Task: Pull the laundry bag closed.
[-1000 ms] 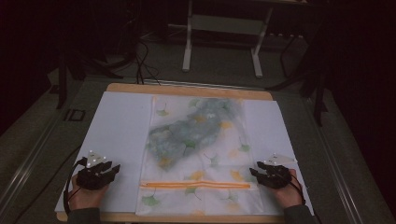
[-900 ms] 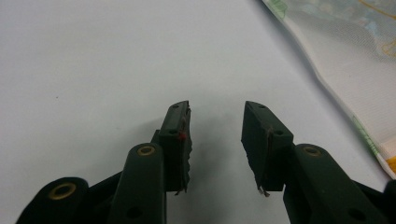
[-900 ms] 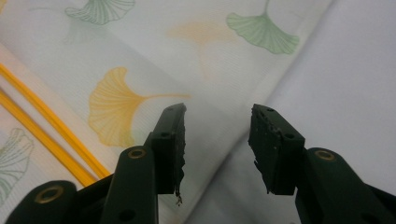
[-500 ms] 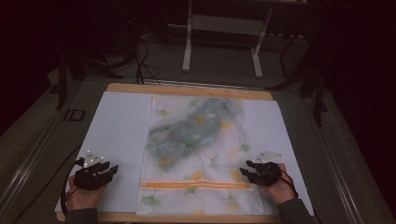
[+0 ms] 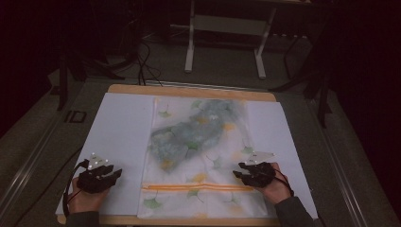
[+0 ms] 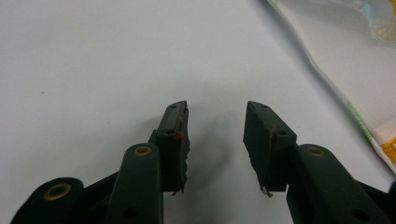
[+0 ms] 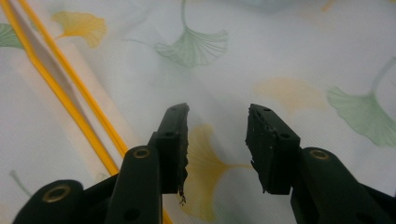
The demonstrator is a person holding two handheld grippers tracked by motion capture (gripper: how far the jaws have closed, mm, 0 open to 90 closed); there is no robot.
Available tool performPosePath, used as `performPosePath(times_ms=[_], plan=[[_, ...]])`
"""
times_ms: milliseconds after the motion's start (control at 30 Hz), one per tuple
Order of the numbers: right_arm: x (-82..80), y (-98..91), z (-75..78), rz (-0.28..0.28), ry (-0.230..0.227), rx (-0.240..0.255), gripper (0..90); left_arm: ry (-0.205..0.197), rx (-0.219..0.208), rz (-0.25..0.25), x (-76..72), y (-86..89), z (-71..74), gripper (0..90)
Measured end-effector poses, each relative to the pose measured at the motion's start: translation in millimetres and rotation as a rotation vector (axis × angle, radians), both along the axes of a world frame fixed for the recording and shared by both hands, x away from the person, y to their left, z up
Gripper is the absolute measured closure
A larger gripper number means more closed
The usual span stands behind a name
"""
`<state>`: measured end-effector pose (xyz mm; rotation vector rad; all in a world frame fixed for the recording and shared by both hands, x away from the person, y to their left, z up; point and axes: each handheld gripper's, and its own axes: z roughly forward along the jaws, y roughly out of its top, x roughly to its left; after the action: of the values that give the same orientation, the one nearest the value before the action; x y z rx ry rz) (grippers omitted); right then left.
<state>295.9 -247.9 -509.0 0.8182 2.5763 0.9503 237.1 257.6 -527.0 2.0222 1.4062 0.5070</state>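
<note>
Left gripper [image 6: 216, 140] hovering over smooth white sheet [image 5: 118, 137], jaws parted, gripping nothing, right gripper [image 7: 217, 140] likewise gaping above translucent leaf-printed bag [image 5: 198, 156], orange-striped

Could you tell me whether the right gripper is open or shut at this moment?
Open: the right gripper shows a clear gap between its jaws, holding nothing, above the leaf-print bag.
</note>
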Motion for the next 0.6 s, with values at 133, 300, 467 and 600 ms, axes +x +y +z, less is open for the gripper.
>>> performPosePath(times_ms=[133,300,467,600], plan=[[0.1,7.8,0.6,0.017,0.004,-0.009,58.6,-0.002,0.000,0.000,0.0,-0.6,0.4,59.6],[1.0,21.0,3.1,0.061,0.003,-0.017,58.8,-0.005,-0.002,0.000,-0.1,-1.1,0.6,58.8],[0.6,32.8,5.1,0.094,0.006,-0.014,58.4,0.002,0.007,-0.013,0.6,-3.8,0.2,58.5],[-0.2,43.6,6.0,0.120,0.008,-0.017,58.3,0.001,0.006,-0.018,0.7,-4.8,0.3,58.5]])
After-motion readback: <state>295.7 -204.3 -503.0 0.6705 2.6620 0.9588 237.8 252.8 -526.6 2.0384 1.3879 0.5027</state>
